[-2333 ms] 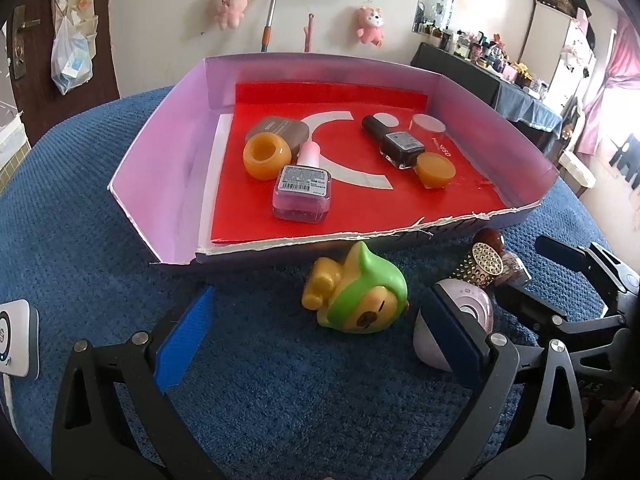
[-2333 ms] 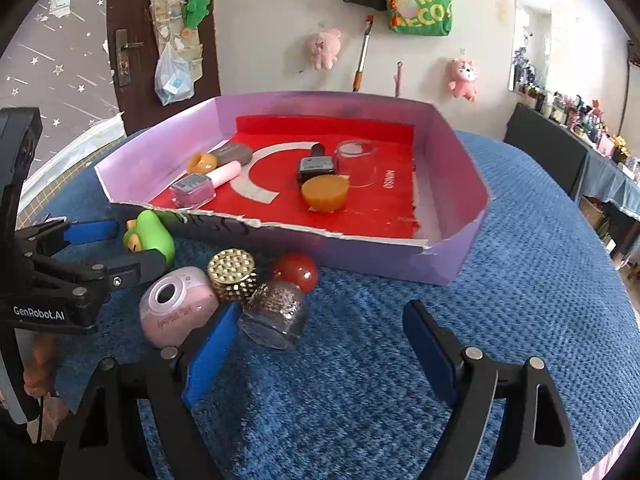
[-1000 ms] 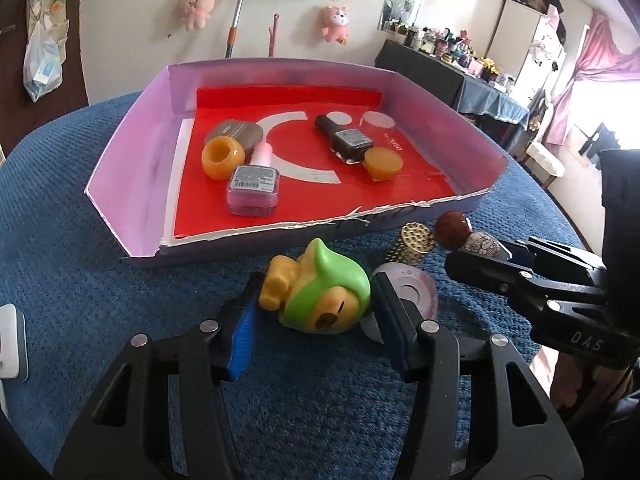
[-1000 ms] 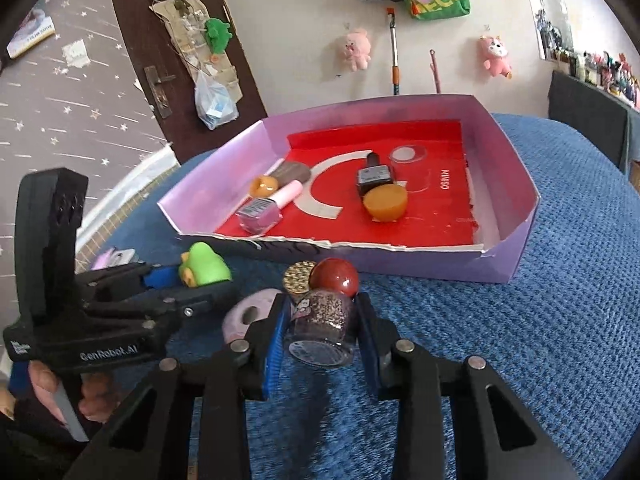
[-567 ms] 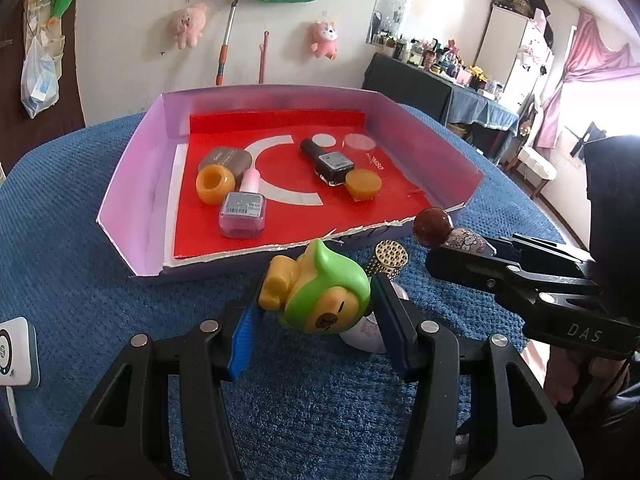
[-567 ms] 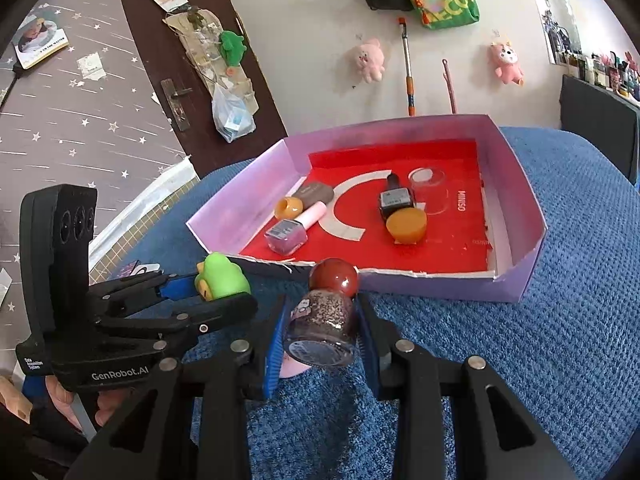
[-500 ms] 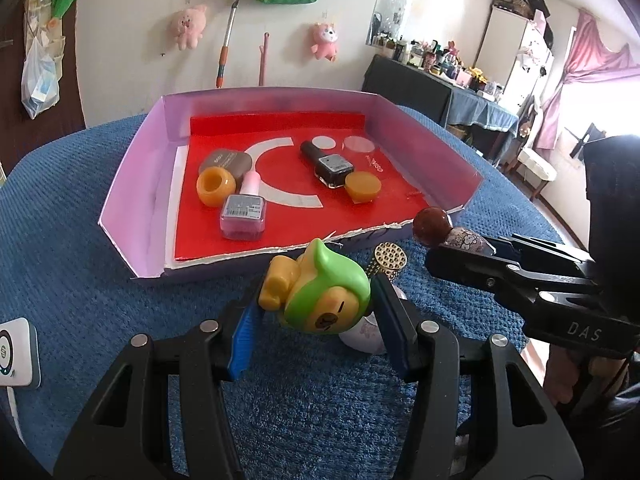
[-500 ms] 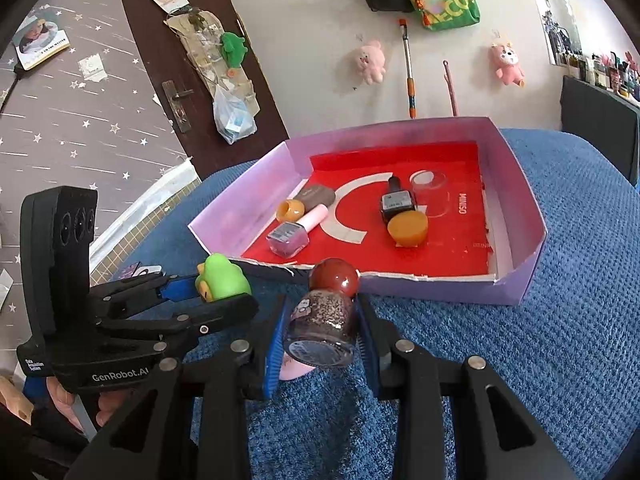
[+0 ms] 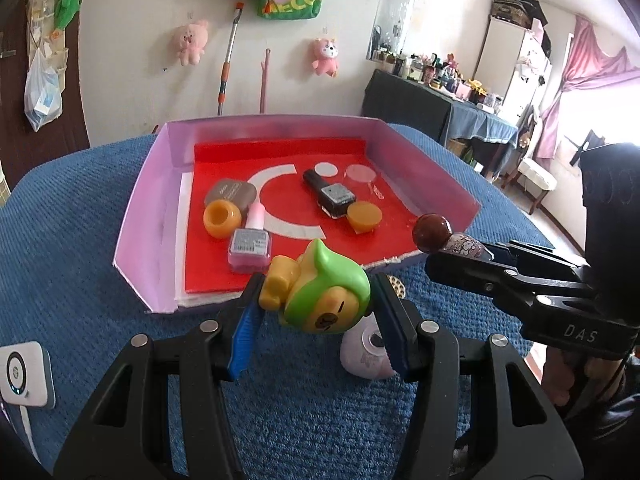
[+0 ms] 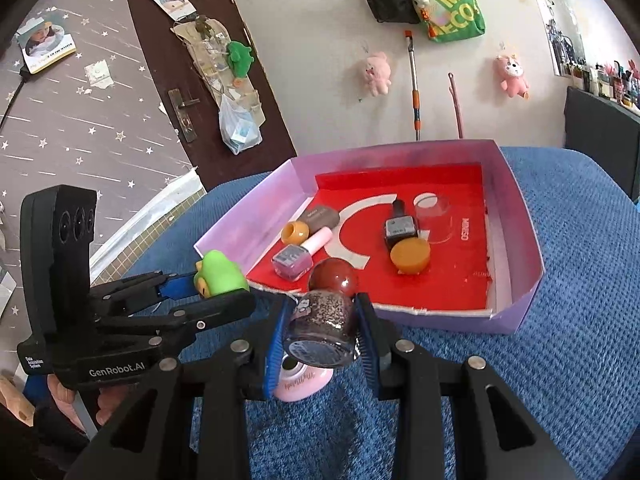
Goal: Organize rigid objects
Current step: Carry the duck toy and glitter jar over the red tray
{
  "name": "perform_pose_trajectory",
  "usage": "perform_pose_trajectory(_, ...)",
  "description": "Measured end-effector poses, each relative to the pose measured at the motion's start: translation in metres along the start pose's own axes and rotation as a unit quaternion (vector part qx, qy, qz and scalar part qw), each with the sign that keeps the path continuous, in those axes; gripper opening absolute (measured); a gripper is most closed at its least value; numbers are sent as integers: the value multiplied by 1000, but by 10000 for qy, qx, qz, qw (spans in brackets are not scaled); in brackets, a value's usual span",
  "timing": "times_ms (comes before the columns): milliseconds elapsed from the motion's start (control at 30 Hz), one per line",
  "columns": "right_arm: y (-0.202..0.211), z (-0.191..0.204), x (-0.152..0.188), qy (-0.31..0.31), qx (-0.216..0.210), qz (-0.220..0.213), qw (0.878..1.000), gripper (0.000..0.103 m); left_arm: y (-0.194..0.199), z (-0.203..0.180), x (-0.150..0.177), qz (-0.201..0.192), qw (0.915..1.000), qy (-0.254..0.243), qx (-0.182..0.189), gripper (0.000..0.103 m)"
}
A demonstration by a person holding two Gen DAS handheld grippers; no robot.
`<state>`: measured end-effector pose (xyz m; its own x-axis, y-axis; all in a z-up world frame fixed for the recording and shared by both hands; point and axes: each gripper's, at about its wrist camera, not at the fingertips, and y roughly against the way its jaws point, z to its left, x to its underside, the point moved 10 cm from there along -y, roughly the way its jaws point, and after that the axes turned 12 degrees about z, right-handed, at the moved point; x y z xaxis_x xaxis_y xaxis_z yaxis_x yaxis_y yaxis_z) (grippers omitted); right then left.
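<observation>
My left gripper (image 9: pixel 320 312) is shut on a green and yellow toy figure (image 9: pixel 324 288) and holds it above the blue cloth, just before the front wall of the pink tray (image 9: pixel 144 208). My right gripper (image 10: pixel 320 324) is shut on a glitter bottle with a round red cap (image 10: pixel 326 308), held above the cloth near the tray's front edge (image 10: pixel 520 304). The bottle also shows in the left wrist view (image 9: pixel 444 236). A pink round case (image 9: pixel 364 352) and a gold studded cap (image 9: pixel 396 283) lie on the cloth below.
The tray's red floor holds a pink nail polish (image 9: pixel 250 240), a dark nail polish (image 9: pixel 332 196), an orange ring (image 9: pixel 221 220), an orange disc (image 9: pixel 363 216), a brown compact (image 9: pixel 230 192) and a clear lid (image 9: pixel 360 174). A white device (image 9: pixel 24 374) lies at the left.
Both grippers closed on their objects, then lifted them off the cloth and carried them toward the tray's front edge. The pink case and gold cap stayed on the cloth.
</observation>
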<state>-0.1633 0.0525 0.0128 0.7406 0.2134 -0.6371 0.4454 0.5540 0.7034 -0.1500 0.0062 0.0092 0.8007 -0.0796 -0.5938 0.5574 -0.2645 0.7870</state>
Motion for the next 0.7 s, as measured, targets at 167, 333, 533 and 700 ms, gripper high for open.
perform_pose_trajectory(167,-2,-3,-10,36,79,-19,10000,35,-2,2,-9,-33,10000,-14,-42,51)
perform_pose_trajectory(333,-8,-6,-17,101,133,10,9999,35,-7,5,-19,-51,10000,-24,-68,51)
perform_pose_trajectory(533,-17,-18,-25,13,111,110,9999,35,-13,7,-25,1,10000,-12,-55,51)
perform_pose_trajectory(700,-26,-23,-30,48,205,191,9996,35,-26,12,-29,117,9999,57,-11,51)
